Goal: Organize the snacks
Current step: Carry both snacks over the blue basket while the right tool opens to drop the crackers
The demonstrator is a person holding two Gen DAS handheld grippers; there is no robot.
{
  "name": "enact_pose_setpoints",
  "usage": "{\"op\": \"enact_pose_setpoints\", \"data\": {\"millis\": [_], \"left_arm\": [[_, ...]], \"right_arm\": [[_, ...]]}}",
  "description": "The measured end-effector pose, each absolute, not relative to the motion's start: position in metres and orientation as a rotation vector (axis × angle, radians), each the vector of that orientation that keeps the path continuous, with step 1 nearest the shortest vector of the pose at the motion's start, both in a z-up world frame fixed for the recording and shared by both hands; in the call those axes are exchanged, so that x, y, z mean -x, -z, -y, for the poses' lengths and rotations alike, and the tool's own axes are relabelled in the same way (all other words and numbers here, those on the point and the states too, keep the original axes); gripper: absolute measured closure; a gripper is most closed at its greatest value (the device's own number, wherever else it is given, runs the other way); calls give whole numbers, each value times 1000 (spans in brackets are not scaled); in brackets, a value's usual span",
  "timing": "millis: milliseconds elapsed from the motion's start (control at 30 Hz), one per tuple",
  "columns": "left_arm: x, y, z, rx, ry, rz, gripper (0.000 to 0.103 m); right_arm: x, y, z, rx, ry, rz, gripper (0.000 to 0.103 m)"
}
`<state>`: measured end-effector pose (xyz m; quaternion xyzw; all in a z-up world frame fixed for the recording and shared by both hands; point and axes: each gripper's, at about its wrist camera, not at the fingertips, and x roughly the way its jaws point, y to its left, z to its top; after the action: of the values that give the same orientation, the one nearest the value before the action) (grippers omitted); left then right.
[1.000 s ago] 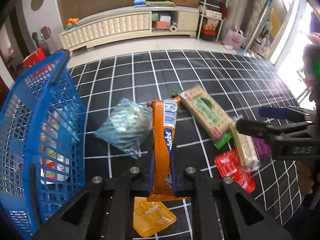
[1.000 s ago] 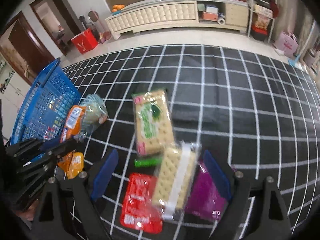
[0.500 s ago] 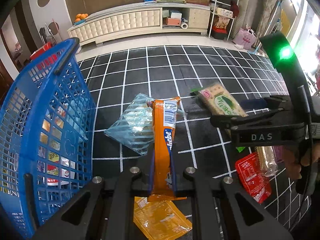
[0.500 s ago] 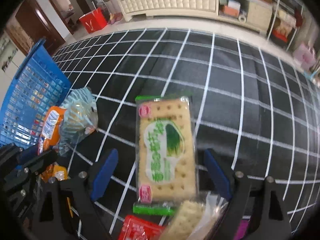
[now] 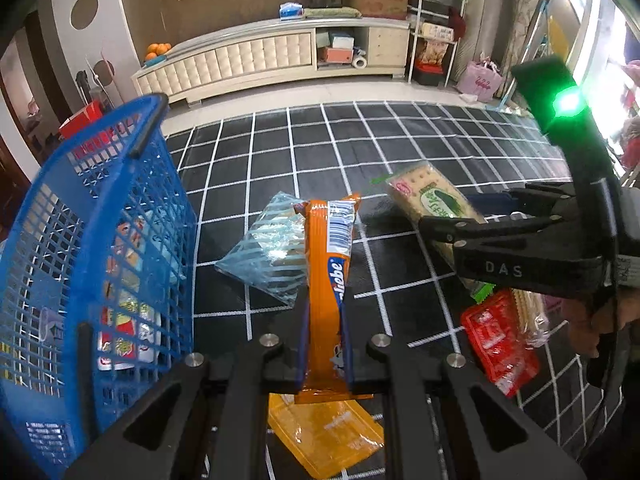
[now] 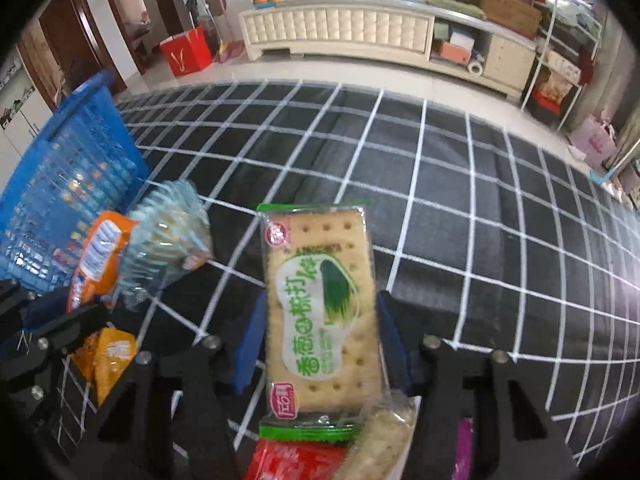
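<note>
Green-wrapped pack: your right gripper (image 6: 318, 344) has slid off the pile it was hovering over a second ago and now straddles the green cracker pack (image 6: 320, 304) — jaws are closing right now, blue pads hugging both long edges, can't quite tell if they're biting yet.
Where it sits: flat on the black grid mat (image 6: 480, 208), dead centre of the right wrist view, its near end at 6 o'clock lying over the red packet (image 6: 296, 462) and touching the pale cracker sleeve (image 6: 380, 440).
Left side: no change — your left gripper (image 5: 324, 344) stays pinched tight on the orange wafer bar (image 5: 328, 280), bar standing up between the pads.
Basket: blue basket (image 5: 132, 208) at 9 o'clock in the left view, some snacks already inside.
Other bits: striped clear bag (image 5: 268, 248) just behind the bar at 11 o'clock, orange pouch (image 5: 328, 440) under the left gripper at 6.
What it means: looks like you'll have one snack per hand — next is probably lifting both toward the basket.
Watch: the lift could drag that pale sleeve along.
</note>
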<state>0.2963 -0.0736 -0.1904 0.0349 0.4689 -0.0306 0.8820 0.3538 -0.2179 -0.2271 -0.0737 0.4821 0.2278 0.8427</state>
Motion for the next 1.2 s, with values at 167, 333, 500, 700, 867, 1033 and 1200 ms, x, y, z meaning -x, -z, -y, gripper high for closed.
{"op": "enact_pose_setpoints", "data": {"millis": [167,333,500,700,867,1033,1200], "left_arm": [[-278,167,70,-55,79,-935,91],[-258,140,60,-27,87,-888,91],[-232,111,48,-33,92,-824,91],[-211,79,19,4,89,-780,91],[-196,56,-8,-26,52,-742,91],[-186,40,-36,-40,25,-726,91],[-185,28,-71,-46,-15,-713,91]], "right_arm": [[-324,186,215,185,-498,-947,45],[-297,144,208,195,-512,-871,45],[-270,106,197,195,-530,-810,45],[-248,76,177,177,-558,-754,45],[-239,63,151,161,-595,-725,45],[-241,57,123,157,-637,-720,44],[-251,58,90,151,-674,-734,44]]}}
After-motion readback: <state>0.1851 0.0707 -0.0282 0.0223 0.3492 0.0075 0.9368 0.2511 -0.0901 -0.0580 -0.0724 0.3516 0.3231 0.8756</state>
